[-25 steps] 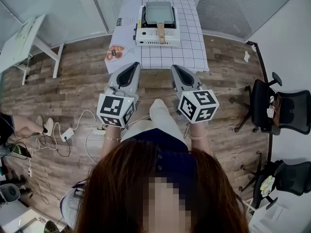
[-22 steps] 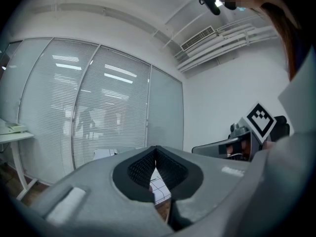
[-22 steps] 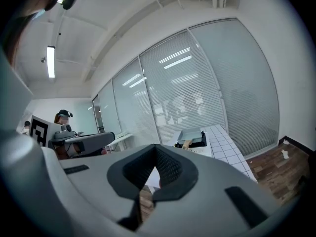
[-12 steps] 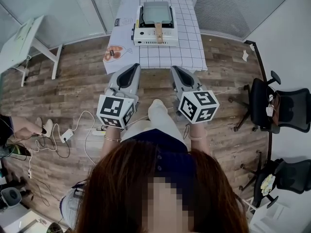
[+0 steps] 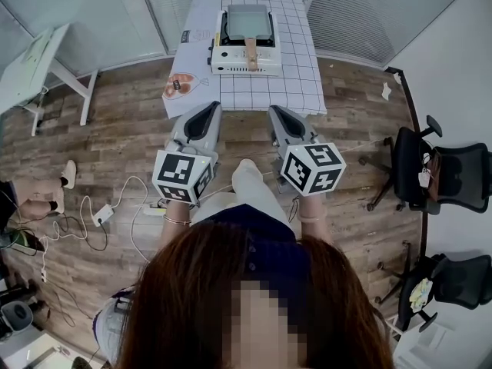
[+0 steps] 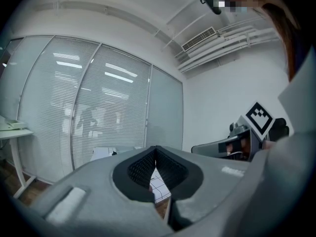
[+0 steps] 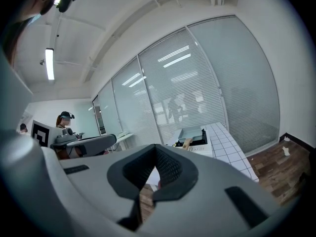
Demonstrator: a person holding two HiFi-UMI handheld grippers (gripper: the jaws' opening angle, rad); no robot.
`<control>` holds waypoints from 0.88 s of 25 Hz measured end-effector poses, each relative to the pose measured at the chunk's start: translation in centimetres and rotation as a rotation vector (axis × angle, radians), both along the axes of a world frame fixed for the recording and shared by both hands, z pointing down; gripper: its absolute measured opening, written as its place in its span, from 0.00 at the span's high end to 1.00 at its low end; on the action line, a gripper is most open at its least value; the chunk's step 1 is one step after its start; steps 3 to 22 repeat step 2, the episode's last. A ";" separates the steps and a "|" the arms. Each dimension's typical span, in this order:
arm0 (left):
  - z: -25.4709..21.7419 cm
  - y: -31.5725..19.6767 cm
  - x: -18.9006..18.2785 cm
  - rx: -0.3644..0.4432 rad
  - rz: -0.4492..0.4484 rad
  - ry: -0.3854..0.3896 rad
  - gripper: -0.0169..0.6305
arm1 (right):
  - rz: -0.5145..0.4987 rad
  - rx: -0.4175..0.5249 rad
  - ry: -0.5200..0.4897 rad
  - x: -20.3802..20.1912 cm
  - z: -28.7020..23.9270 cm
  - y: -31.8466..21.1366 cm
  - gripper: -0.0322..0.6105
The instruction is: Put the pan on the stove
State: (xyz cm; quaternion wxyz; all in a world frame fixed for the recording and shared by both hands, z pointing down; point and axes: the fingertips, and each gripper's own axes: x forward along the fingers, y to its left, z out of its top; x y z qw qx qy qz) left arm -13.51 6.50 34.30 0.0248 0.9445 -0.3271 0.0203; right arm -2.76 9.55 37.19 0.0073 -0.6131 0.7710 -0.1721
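A grey rectangular pan (image 5: pixel 246 23) with a wooden handle (image 5: pixel 250 50) rests on the white portable stove (image 5: pixel 244 60), far ahead on the white grid-patterned table (image 5: pixel 304 83). I hold both grippers side by side, close to my body and well short of the table. The left gripper (image 5: pixel 206 108) is shut and empty, its tips meeting in the left gripper view (image 6: pixel 155 149). The right gripper (image 5: pixel 275 111) is also shut with nothing in it (image 7: pixel 157 148). Beyond its jaws, the right gripper view shows the pan (image 7: pixel 191 134) on the stove (image 7: pixel 198 143).
A printed sheet (image 5: pixel 181 83) hangs over the table's left side. A white desk (image 5: pixel 34 64) stands at left and black office chairs (image 5: pixel 453 175) at right. Cables and a charger (image 5: pixel 100 214) lie on the wooden floor. Another person's feet (image 5: pixel 38 202) show at the left edge.
The table with the stove has drifted slightly up in the head view. The feet at the left edge have shifted. Both grippers stay shut in the same place.
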 end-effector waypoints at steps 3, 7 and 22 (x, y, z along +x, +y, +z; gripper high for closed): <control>0.0 -0.2 0.0 0.001 -0.001 0.000 0.96 | -0.001 -0.004 -0.005 -0.1 0.0 -0.2 0.94; 0.0 -0.2 0.0 0.001 -0.001 0.000 0.96 | -0.001 -0.004 -0.005 -0.1 0.0 -0.2 0.94; 0.0 -0.2 0.0 0.001 -0.001 0.000 0.96 | -0.001 -0.004 -0.005 -0.1 0.0 -0.2 0.94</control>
